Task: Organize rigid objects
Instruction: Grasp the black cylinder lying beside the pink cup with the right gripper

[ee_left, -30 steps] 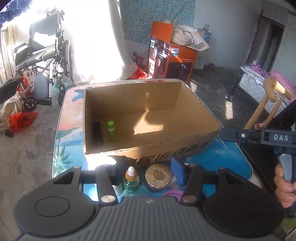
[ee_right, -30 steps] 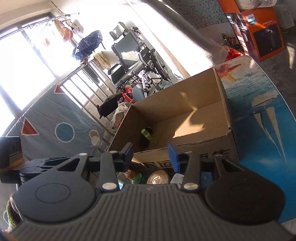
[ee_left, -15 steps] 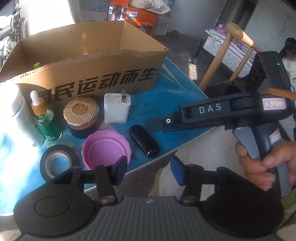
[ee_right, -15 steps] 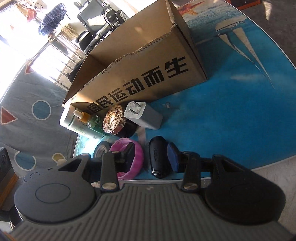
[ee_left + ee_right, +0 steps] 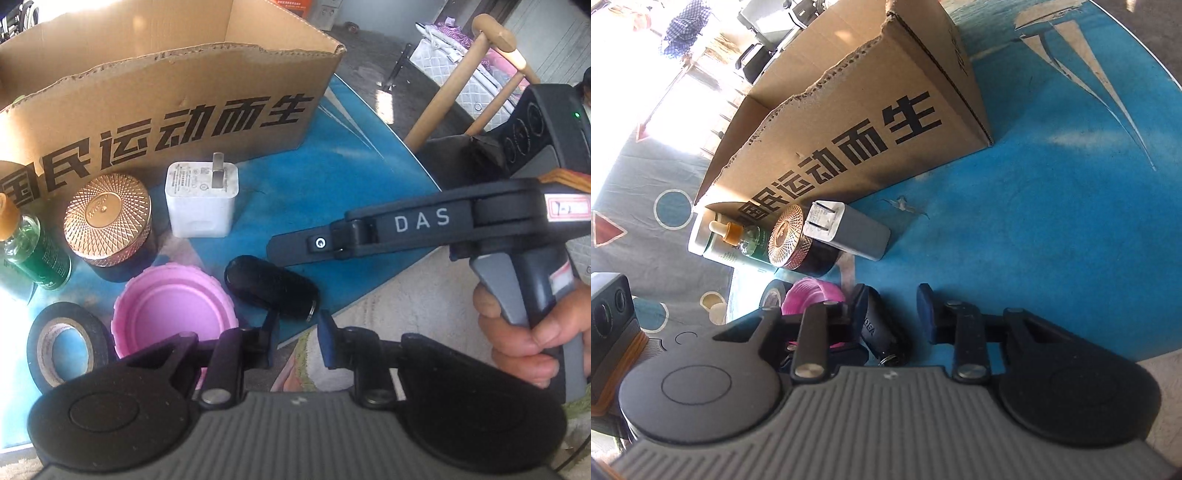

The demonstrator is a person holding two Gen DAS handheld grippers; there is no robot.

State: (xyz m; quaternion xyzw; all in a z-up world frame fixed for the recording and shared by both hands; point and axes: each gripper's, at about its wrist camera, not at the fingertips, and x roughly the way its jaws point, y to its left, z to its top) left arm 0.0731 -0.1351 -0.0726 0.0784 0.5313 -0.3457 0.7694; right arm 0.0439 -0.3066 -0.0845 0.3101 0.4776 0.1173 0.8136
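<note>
A cardboard box (image 5: 166, 96) stands on the blue table (image 5: 351, 155). In front of it lie a white charger (image 5: 201, 199), a copper-lidded jar (image 5: 107, 221), a green dropper bottle (image 5: 33, 254), a pink lid (image 5: 173, 310), a black tape roll (image 5: 62, 343) and a black oblong case (image 5: 273, 288). My left gripper (image 5: 295, 339) is open, just before the case at the table edge. My right gripper (image 5: 892, 314) is open and straddles the case (image 5: 882, 332); it also shows from the side in the left wrist view (image 5: 295, 247).
A wooden crutch (image 5: 461, 74) leans off the table's right side. A white cylinder (image 5: 701, 236) stands behind the dropper bottle (image 5: 738, 236). The charger (image 5: 849, 236), jar (image 5: 798, 240) and pink lid (image 5: 812, 295) crowd left of my right gripper. Blue table (image 5: 1052, 240) spreads to the right.
Both grippers dropped from above the box to the table's near edge and closed in on the black case. The right gripper's fingers now sit on either side of it.
</note>
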